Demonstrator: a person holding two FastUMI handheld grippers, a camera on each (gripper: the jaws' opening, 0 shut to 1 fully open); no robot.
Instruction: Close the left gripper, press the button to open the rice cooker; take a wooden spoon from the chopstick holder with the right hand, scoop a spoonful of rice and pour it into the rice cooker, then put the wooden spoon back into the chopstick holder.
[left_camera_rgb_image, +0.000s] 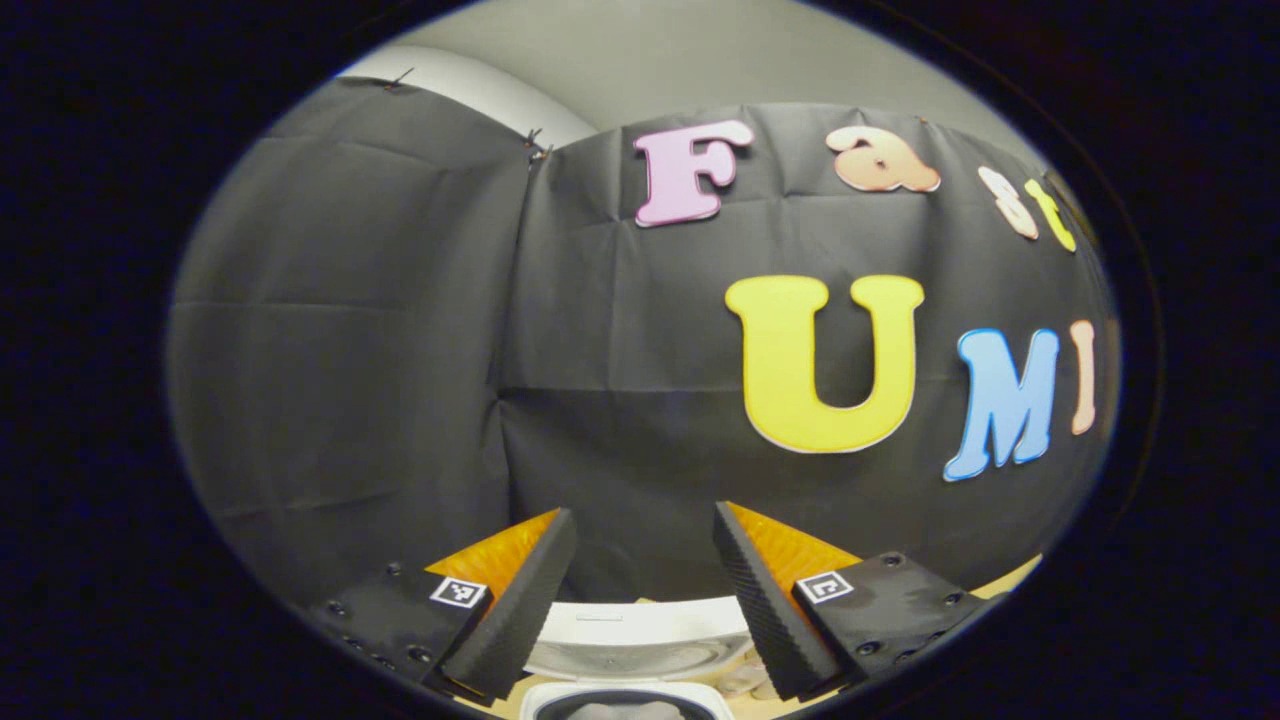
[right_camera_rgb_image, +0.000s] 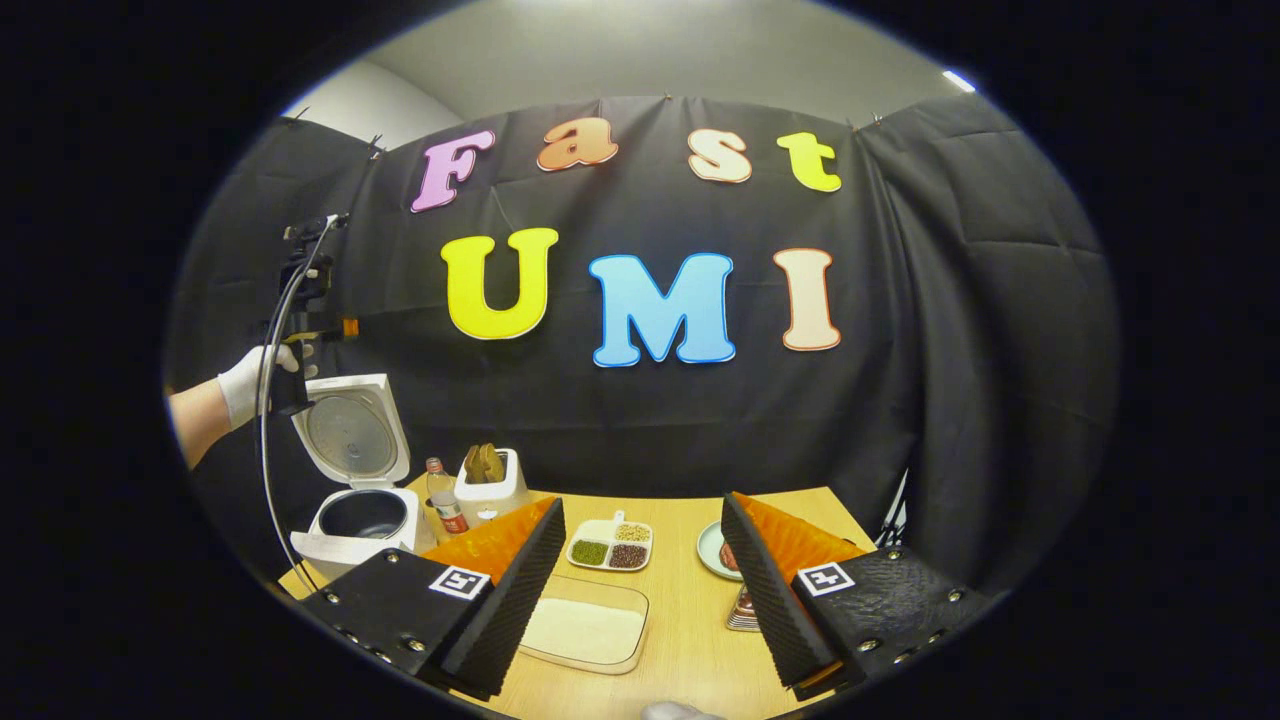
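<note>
Rice cooker (right_camera_rgb_image: 355, 480) standing at the far left of the table (right_camera_rgb_image: 690, 620) with lid up, dark inner pot exposed, so button press judged done. Left gripper (left_camera_rgb_image: 640, 590) held high above that open cooker, jaws wide apart with nothing between. Also seen from the right gripper view: left gripper (right_camera_rgb_image: 300, 320) in a gloved hand (right_camera_rgb_image: 250, 380) above the raised lid. Right gripper (right_camera_rgb_image: 640, 590) hovering over the near table edge, fingers spread and empty. Next up, by the look of it: fetching the wooden spoon (right_camera_rgb_image: 485, 462), poking up out of the white chopstick holder (right_camera_rgb_image: 490, 495) just right of the cooker, a bottle (right_camera_rgb_image: 445, 500) between them. Best approached from above, jaws lined up across the handle (not the bowl end), pinched firmly, then lifted straight up to clear the holder rim. Rice tray (right_camera_rgb_image: 585, 630) waiting just ahead of the right gripper, so only a short carry afterwards. Worth keeping clear of the bottle on the way in.
</note>
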